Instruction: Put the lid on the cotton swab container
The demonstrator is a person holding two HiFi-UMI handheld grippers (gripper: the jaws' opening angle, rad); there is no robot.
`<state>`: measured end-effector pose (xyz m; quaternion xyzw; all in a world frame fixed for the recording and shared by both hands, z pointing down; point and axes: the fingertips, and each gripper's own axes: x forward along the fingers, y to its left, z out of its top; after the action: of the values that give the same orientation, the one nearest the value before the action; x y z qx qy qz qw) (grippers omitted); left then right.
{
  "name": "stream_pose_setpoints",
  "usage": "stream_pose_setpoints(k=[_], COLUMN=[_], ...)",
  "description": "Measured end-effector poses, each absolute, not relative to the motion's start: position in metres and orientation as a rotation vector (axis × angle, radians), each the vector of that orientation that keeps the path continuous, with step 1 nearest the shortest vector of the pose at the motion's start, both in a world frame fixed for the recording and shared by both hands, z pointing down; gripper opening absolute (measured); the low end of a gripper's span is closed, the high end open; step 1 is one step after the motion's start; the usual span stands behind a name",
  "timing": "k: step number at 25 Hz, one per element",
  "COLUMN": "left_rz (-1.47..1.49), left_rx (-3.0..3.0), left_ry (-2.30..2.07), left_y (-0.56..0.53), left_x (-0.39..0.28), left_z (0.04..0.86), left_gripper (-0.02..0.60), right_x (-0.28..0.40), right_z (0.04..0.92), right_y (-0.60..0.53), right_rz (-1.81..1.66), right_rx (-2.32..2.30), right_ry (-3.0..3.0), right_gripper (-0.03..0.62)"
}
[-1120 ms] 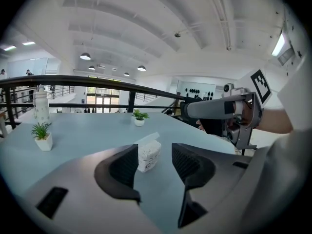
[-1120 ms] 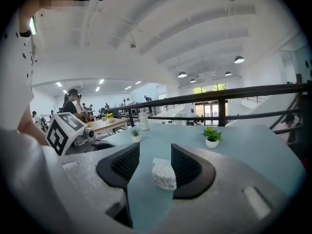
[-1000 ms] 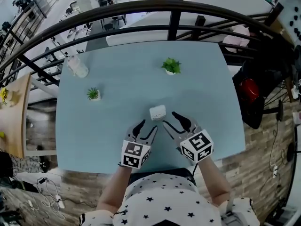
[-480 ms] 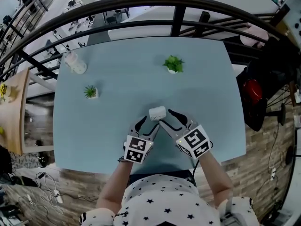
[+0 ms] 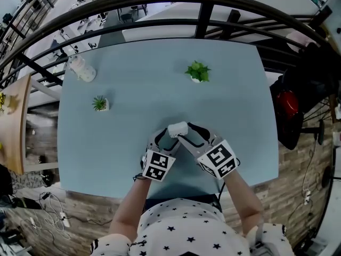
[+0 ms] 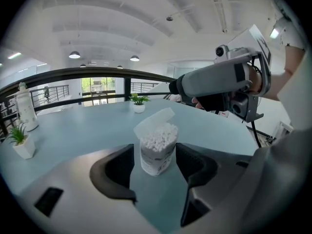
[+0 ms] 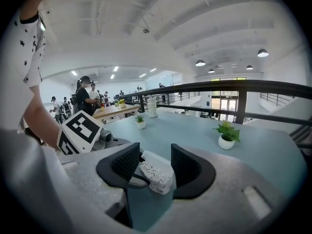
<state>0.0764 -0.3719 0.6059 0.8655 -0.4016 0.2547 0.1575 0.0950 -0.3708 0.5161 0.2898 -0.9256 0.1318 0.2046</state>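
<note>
Cotton swab container [image 5: 178, 129]: upright on the light blue table [image 5: 106, 153], at the near middle, right in front of the person, and packed with white swabs to the top.
Lid [image 6: 153, 120]: open! It stands tilted up off the container's mouth as a thin pale flap, and the swabs show bare beneath it.
Left gripper [image 5: 163, 142]: in at the container from the person's left, fingers spread, the container standing right between them. Its own view shows a sliver of table between the left finger and the container wall, so no squeeze here.
Right gripper [image 5: 191, 135]: in from the right side of the container, fingers also spread wide, with the container's top and lid sitting in the gap between them. Contact with the lid can't be made out.
Both grippers: crowded together at the container, tips close to one another, marker cubes pointing back toward the person.
Bigger potted plant [image 5: 198, 72]: well beyond the container, a little to its right.
Small potted plant [image 5: 99, 103]: well off to the container's left.
White bottle [image 5: 82, 70]: farther still from the container, at the far left corner of the table.
Black railing [image 5: 202, 23]: curves past the far edge, behind everything.
</note>
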Motion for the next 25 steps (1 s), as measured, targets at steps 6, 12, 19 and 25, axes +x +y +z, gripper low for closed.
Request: stream_pose_setpoints(k=[6, 12, 19, 25], left_rz=[0.746, 0.724, 0.724, 0.720], left_rx=[2.526, 2.531, 2.532, 2.532], left_ry=[-1.086, -1.074, -1.067, -1.065], left_y=[-0.377, -0.379, -0.379, -0.379], left_x=[0.085, 0.085, 0.086, 0.086], left_z=[0.614, 0.616, 0.616, 0.617], left_gripper=[0.251, 0.242, 0.241, 0.239], right_x=[0.096, 0.097, 0.093, 0.087], right_z=[0.520, 0.522, 0.524, 0.529], right_y=[-0.378, -0.383, -0.384, -0.388], right_rz=[0.395, 0.412, 0.422, 0.432], right_rx=[0.820, 0.827, 0.809, 0.790], right_ry=[-2.580, -2.580, -2.581, -2.578], right_gripper=[0.186, 0.186, 0.186, 0.186])
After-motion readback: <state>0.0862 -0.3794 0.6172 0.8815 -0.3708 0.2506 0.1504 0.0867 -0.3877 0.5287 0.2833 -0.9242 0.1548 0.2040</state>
